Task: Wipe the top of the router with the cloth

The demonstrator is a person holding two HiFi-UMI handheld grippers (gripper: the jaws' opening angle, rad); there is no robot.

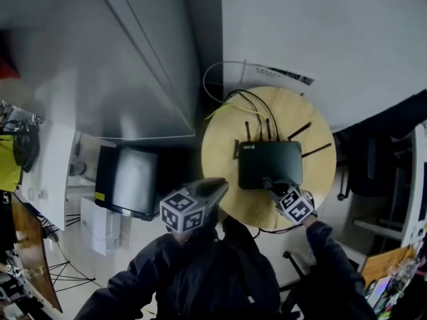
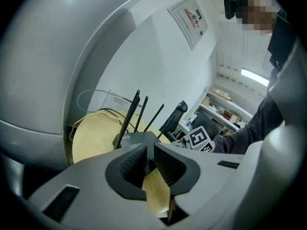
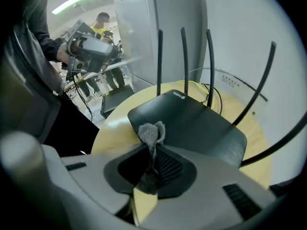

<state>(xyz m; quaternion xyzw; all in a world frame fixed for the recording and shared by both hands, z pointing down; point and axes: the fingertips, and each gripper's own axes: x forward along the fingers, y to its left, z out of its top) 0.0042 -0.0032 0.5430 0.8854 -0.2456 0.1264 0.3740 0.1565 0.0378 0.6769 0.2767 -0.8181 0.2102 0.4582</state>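
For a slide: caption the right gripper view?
Right gripper pinching a grey cloth at the black router's near corner on a round wooden table.

The head camera is looking almost straight down from well above, taking in the whole round table [image 1: 227,125], the router [image 1: 270,164] and both grippers near the bottom of the picture. The left gripper [image 1: 217,187] camera is riding low beside the table's edge, facing along its closed jaws across the tabletop toward the router's side, from farther off. The right gripper [image 1: 270,184] camera is sitting close over the router, looking past the cloth [image 3: 152,133] pinched in its jaws and along the black top toward the antennas [image 3: 184,61]. All 3 views are sharing the router and table, and the 2 gripper cameras are each catching the other gripper.
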